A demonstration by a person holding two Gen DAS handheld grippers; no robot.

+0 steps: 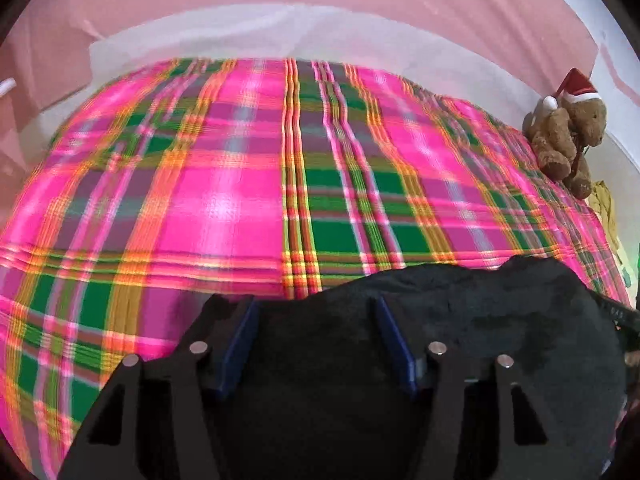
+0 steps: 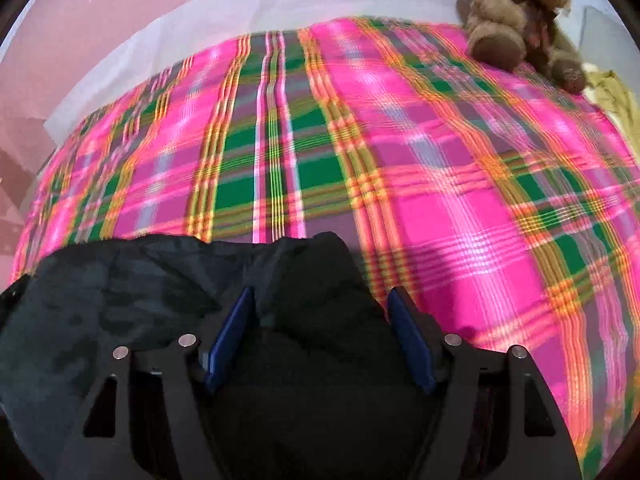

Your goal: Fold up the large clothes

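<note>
A black, thick garment lies bunched at the near edge of a bed covered by a pink and green plaid sheet. My left gripper has its blue pads set wide, and the black cloth fills the whole gap between them. In the right wrist view the same garment spreads to the left. A hump of it sits between the blue pads of my right gripper. The cloth looks sharp while the plaid sheet is blurred.
A brown teddy bear in a red Santa hat sits at the bed's far right, also in the right wrist view as the bear. A yellow cloth lies beside it. A white mattress edge and pink wall run behind the bed.
</note>
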